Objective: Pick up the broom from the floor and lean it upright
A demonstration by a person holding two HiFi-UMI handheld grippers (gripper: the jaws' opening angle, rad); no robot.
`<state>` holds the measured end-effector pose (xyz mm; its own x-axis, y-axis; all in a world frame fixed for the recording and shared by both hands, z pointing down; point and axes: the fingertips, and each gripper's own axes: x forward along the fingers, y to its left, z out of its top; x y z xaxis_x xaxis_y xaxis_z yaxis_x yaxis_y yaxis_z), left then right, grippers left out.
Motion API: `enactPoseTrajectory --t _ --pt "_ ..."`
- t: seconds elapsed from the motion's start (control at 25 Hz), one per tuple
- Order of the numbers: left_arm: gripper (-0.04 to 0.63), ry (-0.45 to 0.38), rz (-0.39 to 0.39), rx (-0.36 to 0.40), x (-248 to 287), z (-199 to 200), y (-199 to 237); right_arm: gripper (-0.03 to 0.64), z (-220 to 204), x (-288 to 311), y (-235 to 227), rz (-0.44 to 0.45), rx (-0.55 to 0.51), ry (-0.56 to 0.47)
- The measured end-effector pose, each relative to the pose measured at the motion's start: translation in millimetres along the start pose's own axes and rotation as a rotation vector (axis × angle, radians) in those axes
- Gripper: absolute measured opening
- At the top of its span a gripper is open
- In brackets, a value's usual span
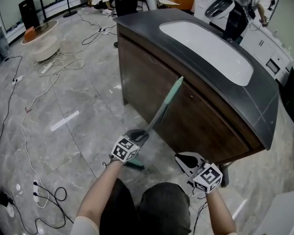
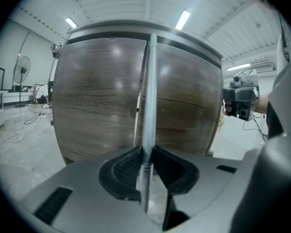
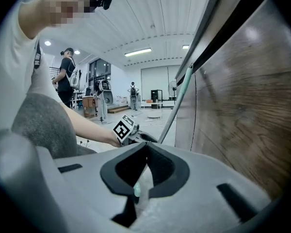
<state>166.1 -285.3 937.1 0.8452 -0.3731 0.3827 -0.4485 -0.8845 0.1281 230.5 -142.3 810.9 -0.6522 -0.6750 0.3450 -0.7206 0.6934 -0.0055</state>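
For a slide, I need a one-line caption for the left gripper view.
Left gripper clamps the grey metal broom handle in front of the brown wooden cabinet.

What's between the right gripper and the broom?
Bare floor only, in the head view, between the right gripper and the broom.

l tool grips broom, handle slanting up across wood cabinet.

- The desk blocks everything ahead of me and to my right, and its dark top overhangs the wood front.
- The broom handle slants across that front, rising from my left gripper.
- I see bare floor to my left, with cables trailing farther out.
- A free gap separates it from my right gripper.
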Motion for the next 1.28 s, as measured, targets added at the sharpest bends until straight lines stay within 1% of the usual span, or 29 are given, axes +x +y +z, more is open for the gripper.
enactPoseTrajectory --t 0.16,0.36,0.52,0.64,0.72,0.84,0.92,1.08,1.16,1.28 --pt "0.076 -0.008 0.022 -0.001 5 -2 9 0.002 -5 -3 -5 -0.012 0.003 -0.007" --pt "0.174 -0.004 0.051 -0.010 4 -4 20 0.002 -10 -4 -6 -0.018 0.017 -0.005" --pt "0.205 -0.006 0.049 -0.003 3 -3 18 0.002 -11 -6 -7 -0.020 0.024 -0.009" --pt "0.212 -0.021 0.043 0.017 -1 5 11 0.002 -10 -7 -8 -0.020 0.025 -0.012" --pt "0.212 -0.035 0.031 0.050 -6 12 2 0.002 -10 -8 -10 -0.024 0.032 -0.019" --pt "0.212 -0.038 -0.002 0.104 -16 14 -8 0.002 -16 -1 -13 -0.036 0.064 -0.042" --pt "0.212 -0.032 -0.025 0.123 -27 8 -12 0.002 -22 9 -13 -0.044 0.098 -0.055" --pt "0.212 -0.033 -0.063 0.134 -56 -5 -22 0.002 -40 27 -5 -0.057 0.163 -0.058" --pt "0.212 -0.042 -0.076 0.127 -74 -12 -28 0.002 -49 34 6 -0.050 0.168 -0.046" --pt "0.204 -0.050 -0.070 0.124 -97 -29 -30 0.002 -59 47 23 -0.026 0.163 -0.023"
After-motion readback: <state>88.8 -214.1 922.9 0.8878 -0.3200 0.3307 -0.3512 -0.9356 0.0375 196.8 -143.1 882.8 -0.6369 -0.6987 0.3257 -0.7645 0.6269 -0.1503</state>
